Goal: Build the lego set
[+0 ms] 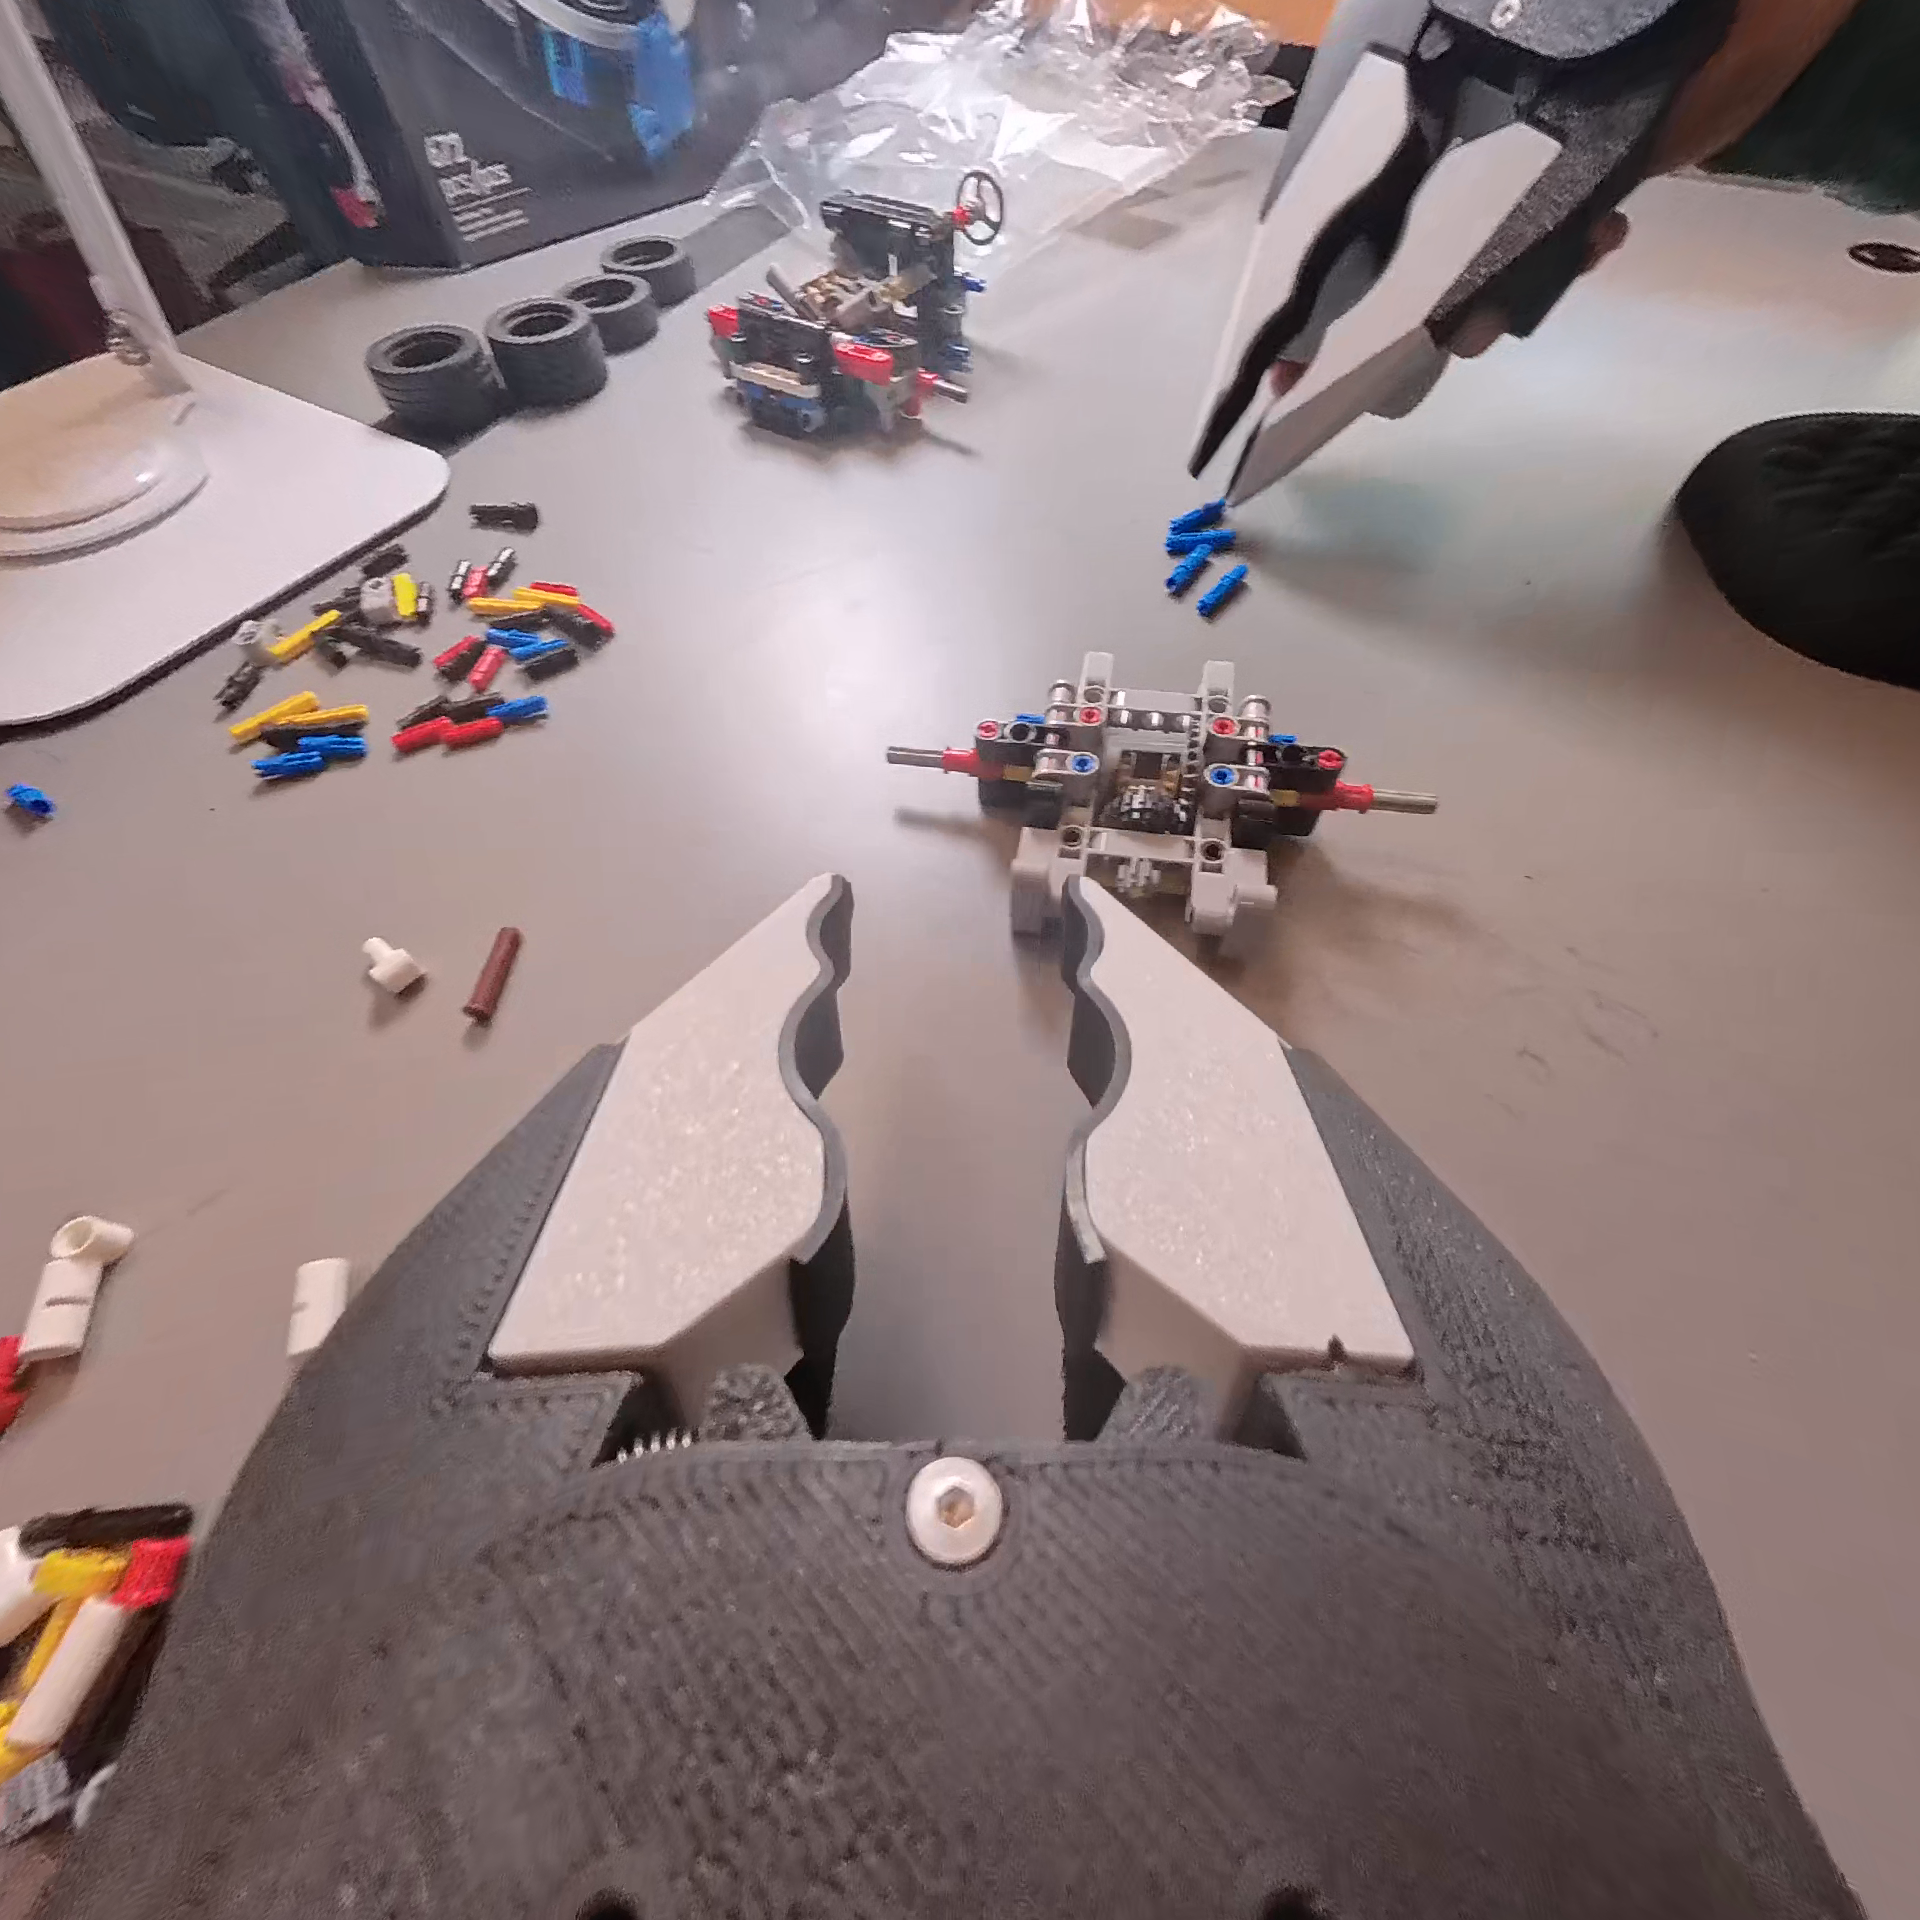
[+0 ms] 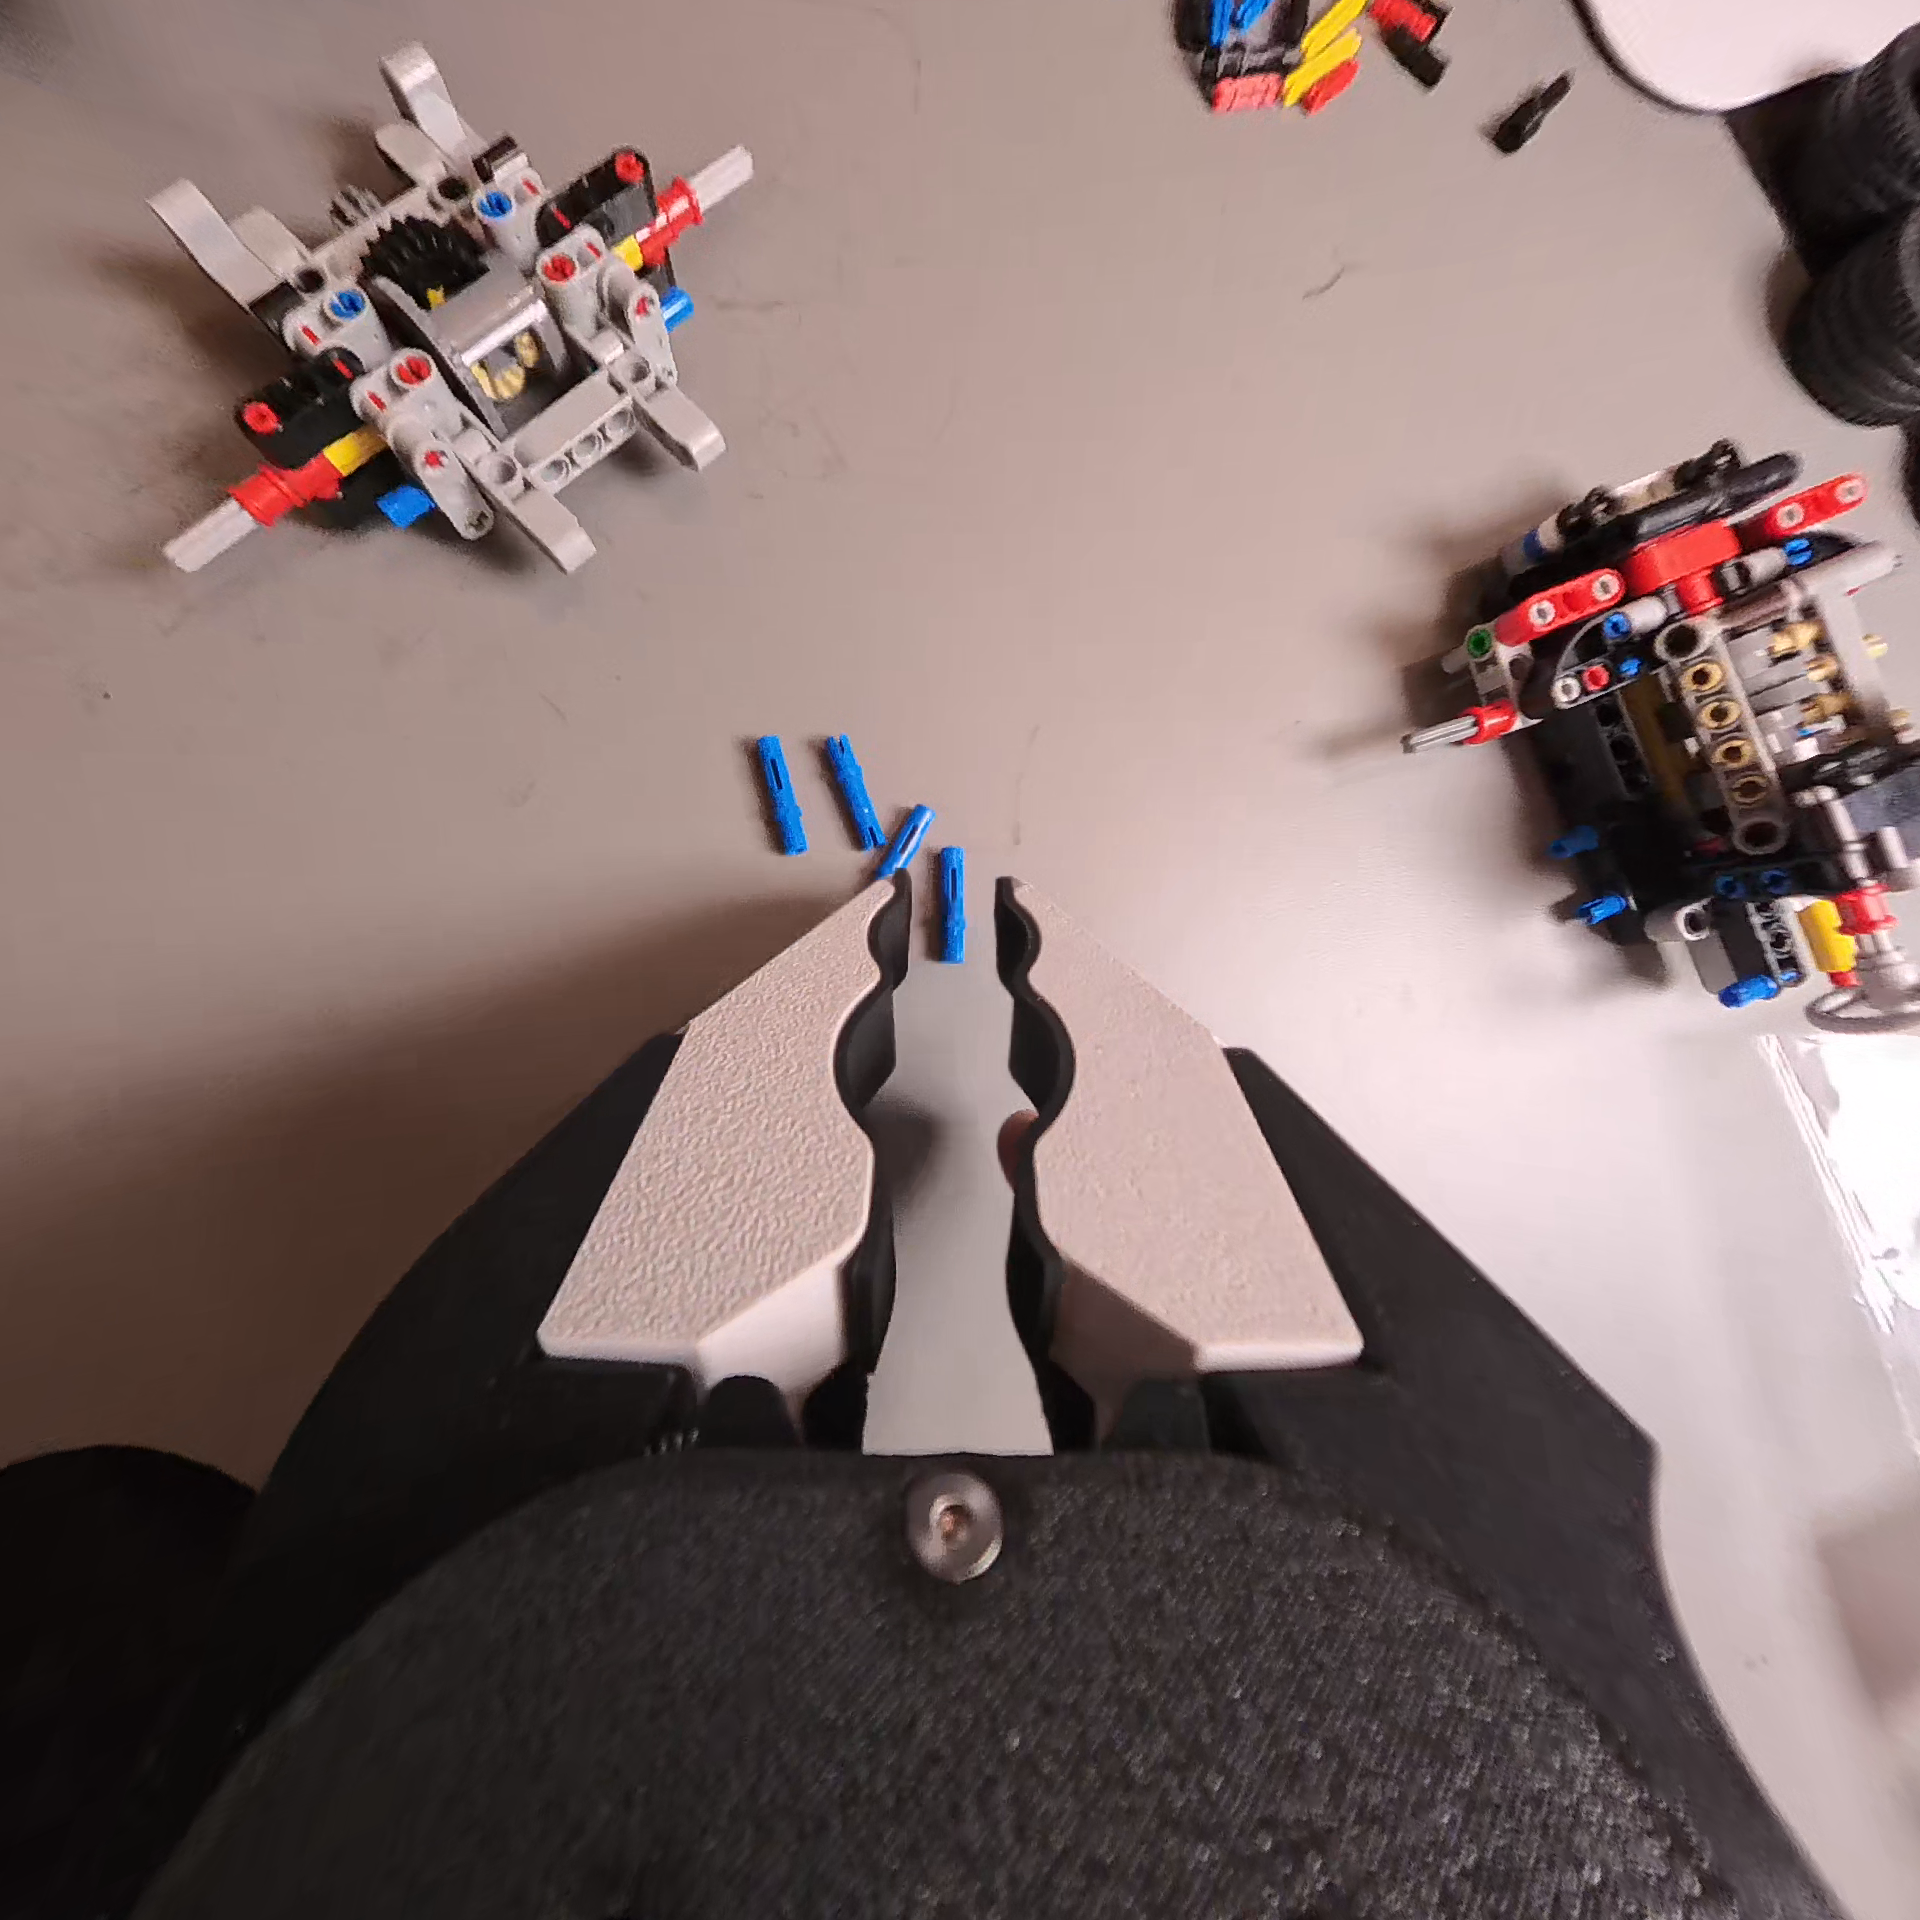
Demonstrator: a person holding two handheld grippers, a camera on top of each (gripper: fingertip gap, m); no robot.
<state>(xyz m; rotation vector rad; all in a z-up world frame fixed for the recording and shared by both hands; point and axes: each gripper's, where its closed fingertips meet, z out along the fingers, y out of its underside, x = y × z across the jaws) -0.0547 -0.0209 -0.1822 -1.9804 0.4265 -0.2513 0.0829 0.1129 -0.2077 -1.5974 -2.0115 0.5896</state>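
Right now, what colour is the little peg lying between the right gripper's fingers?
Blue: the peg shows best in the right wrist view.

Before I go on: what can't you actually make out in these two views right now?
- Right gripper: a blue pin lies between open jaws, but its height above the table can't be judged.
- Pile of bricks: left wrist view, cut by the edge and hidden behind the left gripper.
- Dark rounded object: cut by the right edge, unidentifiable.
- Tyres: right wrist view, blurred and cropped.
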